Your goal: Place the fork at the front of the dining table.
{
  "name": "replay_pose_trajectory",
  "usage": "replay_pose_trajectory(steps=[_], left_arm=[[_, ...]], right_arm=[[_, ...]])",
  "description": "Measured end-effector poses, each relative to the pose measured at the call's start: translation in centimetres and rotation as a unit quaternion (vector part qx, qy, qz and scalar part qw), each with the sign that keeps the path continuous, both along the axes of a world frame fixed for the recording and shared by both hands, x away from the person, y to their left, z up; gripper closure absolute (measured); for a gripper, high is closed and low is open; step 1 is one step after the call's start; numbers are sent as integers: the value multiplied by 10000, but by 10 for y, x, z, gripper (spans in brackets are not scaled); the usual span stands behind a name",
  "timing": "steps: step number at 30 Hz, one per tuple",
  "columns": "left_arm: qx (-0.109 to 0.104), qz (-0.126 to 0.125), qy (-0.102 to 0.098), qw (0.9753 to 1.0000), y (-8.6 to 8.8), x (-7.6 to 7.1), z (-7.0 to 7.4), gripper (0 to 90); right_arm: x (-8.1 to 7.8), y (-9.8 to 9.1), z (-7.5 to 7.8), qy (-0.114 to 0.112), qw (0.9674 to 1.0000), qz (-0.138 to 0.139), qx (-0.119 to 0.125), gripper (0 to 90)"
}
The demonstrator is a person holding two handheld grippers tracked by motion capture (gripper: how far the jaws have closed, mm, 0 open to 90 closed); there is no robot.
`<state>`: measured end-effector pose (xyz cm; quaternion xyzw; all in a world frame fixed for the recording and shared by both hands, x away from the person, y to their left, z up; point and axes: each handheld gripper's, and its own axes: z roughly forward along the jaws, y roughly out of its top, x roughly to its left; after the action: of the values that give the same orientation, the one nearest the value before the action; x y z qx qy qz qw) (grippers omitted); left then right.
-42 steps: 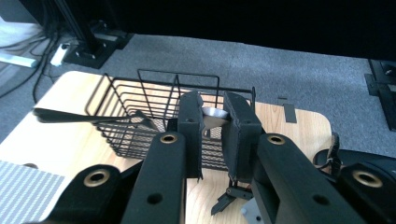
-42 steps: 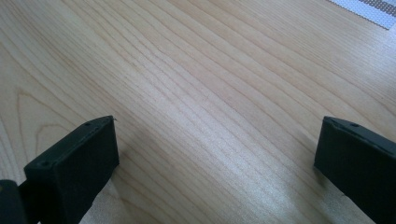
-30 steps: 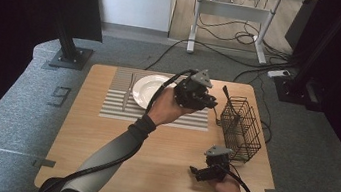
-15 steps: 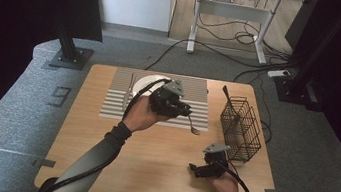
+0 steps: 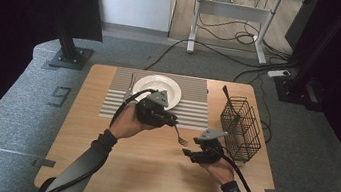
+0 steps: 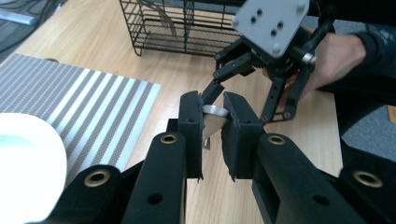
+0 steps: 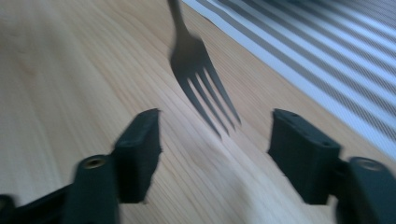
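A metal fork [image 5: 179,135] hangs by its handle from my left gripper [image 5: 173,122], which is shut on it above the table's middle. In the left gripper view the jaws of my left gripper [image 6: 212,116] pinch the fork's handle end [image 6: 214,112]. My right gripper [image 5: 189,154] stands open just right of the fork's tines, jaws pointing left. In the right gripper view the fork's tines [image 7: 201,88] point down between the spread jaws of my right gripper [image 7: 215,135], touching neither. The right gripper [image 6: 261,70] also faces the left gripper's camera.
A white plate [image 5: 157,88] lies on a striped placemat [image 5: 192,104] at the back, with another utensil [image 5: 131,83] left of it. A black wire basket [image 5: 240,128] stands at the right, holding a dark utensil. Bare wood [image 5: 148,168] lies in front.
My left gripper has carried the fork from beside the basket leftward and nearer, down to my right gripper's jaws. The right gripper has barely moved.
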<state>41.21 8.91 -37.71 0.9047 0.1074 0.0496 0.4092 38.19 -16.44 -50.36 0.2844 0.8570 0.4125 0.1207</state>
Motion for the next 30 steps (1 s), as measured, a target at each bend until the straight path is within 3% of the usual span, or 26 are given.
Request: replay_pose_trajectory(steps=[2, 8, 9, 14, 18, 24, 25, 26, 27, 30], left_arm=[[-1, -35, 15, 10000, 1, 0, -2, 782], [84, -239, 78, 9996, 5, -3, -11, 782], [84, -239, 78, 9996, 5, -3, -11, 782], [153, -373, 157, 9991, 5, -3, -11, 782], [143, -383, 146, 9991, 6, -4, -10, 782], [-180, -211, 151, 9995, 9, -1, -13, 768], [-263, -131, 131, 9995, 9, -1, -13, 730], [-312, -46, 93, 9995, 10, -1, -14, 606], [-346, 55, 52, 9994, 11, -1, -14, 606], [-405, 258, -45, 9988, 14, -2, -17, 494]], right_arm=[[1, 4, 3, -36, 9999, 104, 8, 398], [8, 25, 16, -214, 9974, 683, 56, 608], [8, 25, 16, -214, 9974, 683, 56, 608], [8, 37, 21, -332, 9938, 1057, 133, 722], [3, 45, 22, -540, 9906, 1256, 16, 833], [0, 46, 23, -657, 9918, 1094, 5, 839], [0, 45, 24, -631, 9924, 1058, 36, 839], [0, 45, 24, -631, 9926, 1036, 29, 840], [0, 45, 24, -631, 9926, 1036, 29, 840], [0, 44, 24, -581, 9937, 961, 13, 840]])
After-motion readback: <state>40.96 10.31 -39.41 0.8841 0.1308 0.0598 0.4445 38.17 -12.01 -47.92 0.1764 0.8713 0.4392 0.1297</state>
